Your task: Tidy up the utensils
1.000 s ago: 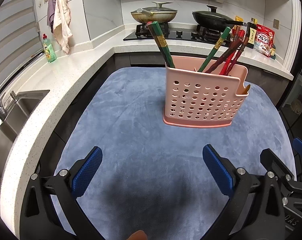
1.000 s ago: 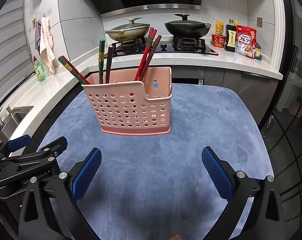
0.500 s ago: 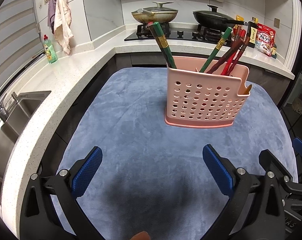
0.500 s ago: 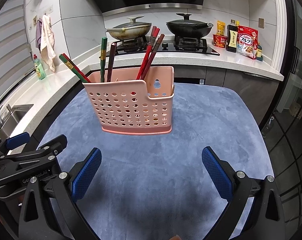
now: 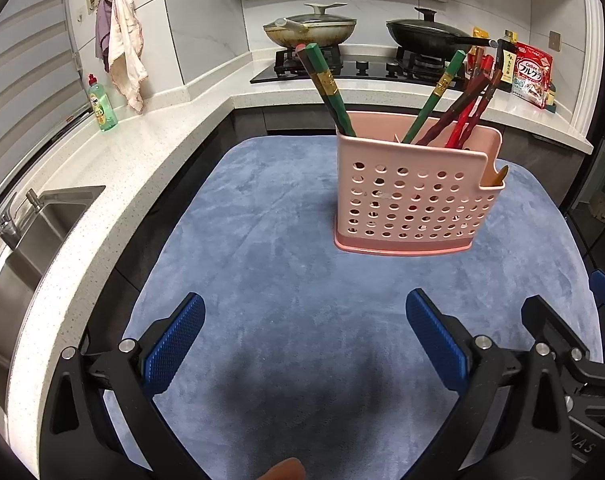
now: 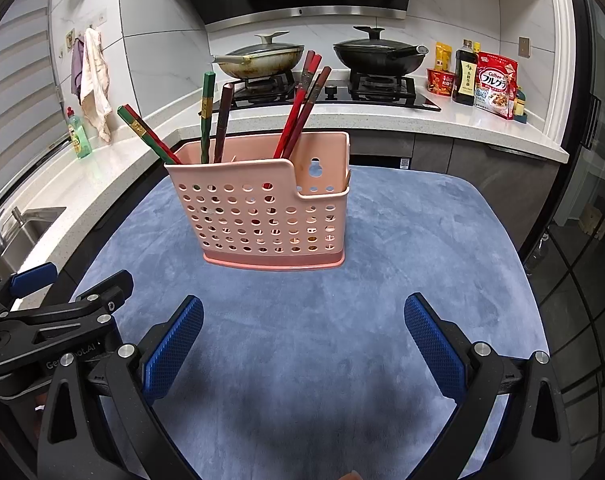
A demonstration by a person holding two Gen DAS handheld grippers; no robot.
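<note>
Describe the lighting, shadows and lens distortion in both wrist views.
Left wrist view: even indoor light, a soft dark shadow on the blue mat below the open left gripper, the countertop bowed by the fisheye. Right wrist view: sharp pink utensil basket, glare on the range hood, dark corners, open right gripper.

The chopsticks' [image 6: 292, 120] lower ends vanish inside the pink holder [image 6: 262, 216], glimpsed only through its holes. A fingertip [image 5: 282, 470] is cut off at the bottom edge. The bottle's label [image 6: 464, 78] is unreadable.

Two lidded pans [image 6: 258, 60] sit on the stove [image 6: 326, 90]; cereal bag [image 6: 496, 86] nearby.
</note>
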